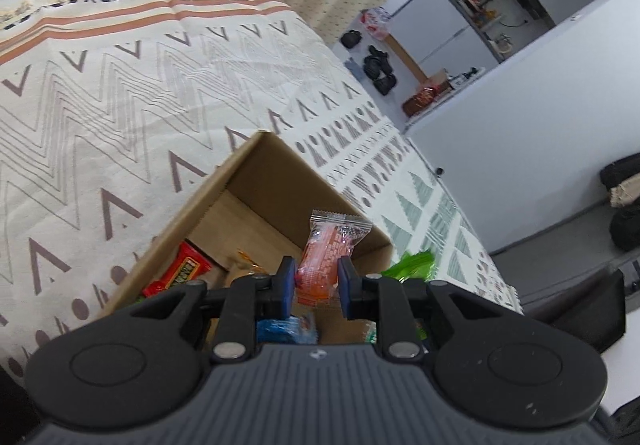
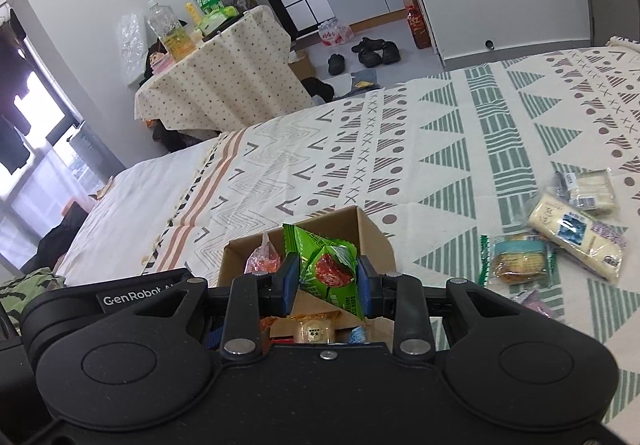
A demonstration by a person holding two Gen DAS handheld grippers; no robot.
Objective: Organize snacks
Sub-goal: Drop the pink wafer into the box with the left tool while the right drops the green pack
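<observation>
The left hand-held gripper clamps an orange packet above the cardboard box on the bed. Only the right view shows the right hand-held gripper clamping a green packet, with loose snacks beyond, toward the bed's edge.

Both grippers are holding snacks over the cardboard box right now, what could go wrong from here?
The left hand-held gripper pinches the orange packet near its lower end, so the packet could swing or slip.

The green packet in the right hand-held gripper hangs close to the cardboard box wall; released there, it might land on the patterned blanket.

Both hands crowd one small box and could bump.
</observation>
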